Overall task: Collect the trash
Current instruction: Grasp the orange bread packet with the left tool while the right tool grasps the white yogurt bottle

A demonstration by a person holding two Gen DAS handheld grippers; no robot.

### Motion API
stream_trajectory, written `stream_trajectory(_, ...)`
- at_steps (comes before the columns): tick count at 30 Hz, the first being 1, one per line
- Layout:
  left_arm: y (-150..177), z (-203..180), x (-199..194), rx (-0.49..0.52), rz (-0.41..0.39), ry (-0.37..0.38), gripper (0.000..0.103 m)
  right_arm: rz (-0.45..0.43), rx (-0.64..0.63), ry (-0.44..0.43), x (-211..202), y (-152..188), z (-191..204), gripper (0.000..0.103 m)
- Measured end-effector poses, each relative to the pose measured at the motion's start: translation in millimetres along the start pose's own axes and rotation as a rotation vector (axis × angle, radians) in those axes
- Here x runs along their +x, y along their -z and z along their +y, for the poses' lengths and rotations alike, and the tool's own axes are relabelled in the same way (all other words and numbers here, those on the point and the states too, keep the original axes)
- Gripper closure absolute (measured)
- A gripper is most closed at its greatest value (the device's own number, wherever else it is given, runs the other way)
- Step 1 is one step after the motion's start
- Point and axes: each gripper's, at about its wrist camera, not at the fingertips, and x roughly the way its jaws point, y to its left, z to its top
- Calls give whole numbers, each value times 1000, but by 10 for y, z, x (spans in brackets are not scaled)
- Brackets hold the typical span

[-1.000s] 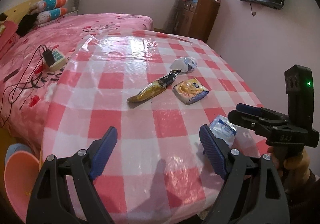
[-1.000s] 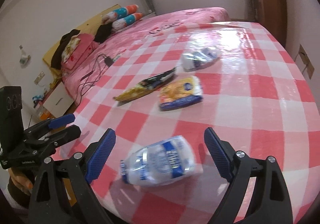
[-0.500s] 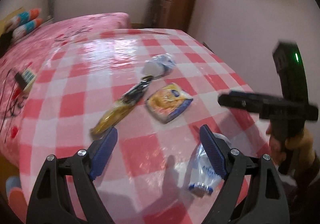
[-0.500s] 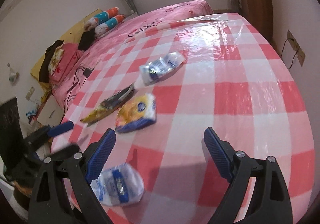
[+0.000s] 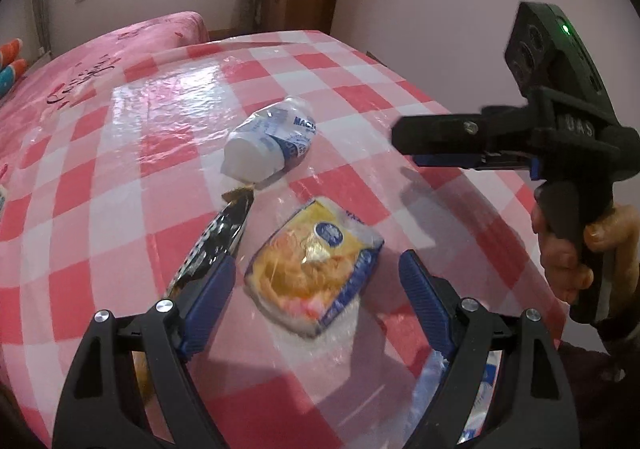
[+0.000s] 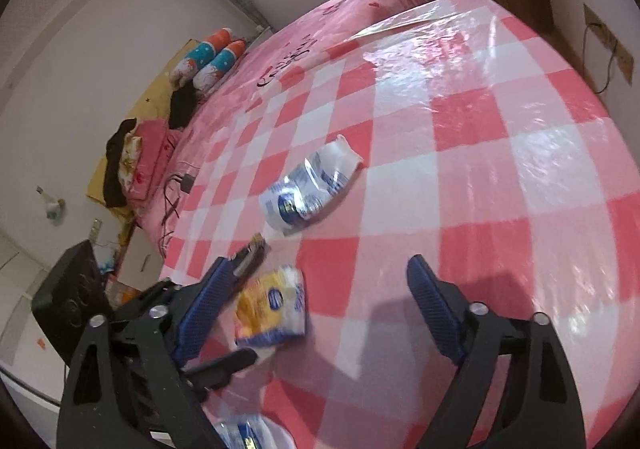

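Left gripper [image 5: 316, 281]: jaws wide, nothing clamped. Yellow snack packet [image 5: 314, 269] flat on the checked tablecloth [image 5: 120, 177], directly between the blue pads, touching neither. Dark and yellow wrapper [image 5: 216, 245] just left of that packet, its near end passing behind the left pad. White and blue wrapper [image 5: 272, 145] farther up the cloth, its lower edge meeting the tip of the dark wrapper. Second white and blue wrapper [image 5: 476, 401] at the near table edge, partly hidden behind the right finger.

Right gripper [image 6: 320, 285]: jaws open, having just narrowed somewhat, nothing between the pads but bare cloth. Yellow snack packet [image 6: 272, 305] just inside its left pad, blurred; contact not determinable. Far white and blue wrapper [image 6: 312, 185] well ahead of the tips. Hand [image 5: 592, 253] on the right gripper's grip.

Count, left to right: dark and yellow wrapper, one; yellow snack packet, one; white and blue wrappers, two. Total four pieces of trash on the cloth.
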Motion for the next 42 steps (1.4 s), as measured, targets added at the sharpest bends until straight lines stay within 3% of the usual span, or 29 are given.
stream_trajectory(8, -53, -73, 171, 46, 21, 18, 23, 36, -5, -27, 296, -229, 26, 31)
stream_trajectory(10, -56, -88, 218, 55, 36, 11, 31, 43, -11, -26, 349, -273, 35, 32)
stream_trajectory(17, -21, -116, 179, 23, 21, 2, 40, 75, -44, -20, 579, -393, 146, 32)
stream_trajectory(21, 31, -89, 124, -21, 14, -26, 53, 86, -79, 7, 721, -436, 245, 32)
stream_trajectory(25, 98, -54, 62, -71, 9, -31, 54, 83, -120, 53, 863, -491, 364, 32)
stream_trajectory(31, 203, -79, -11, -93, 4, -64, 54, 71, -184, 114, 1023, -576, 496, 22)
stream_trajectory(35, 254, -155, -29, -43, 1, -85, 47, 72, -253, 159, 1128, -574, 602, 16)
stream_trajectory(37, 278, -208, -22, -14, 1, -82, 40, 75, -304, 194, 1176, -559, 656, 16)
stream_trajectory(42, 304, -322, 25, 55, -6, -118, 35, 85, -447, 287, 1288, -474, 772, 16)
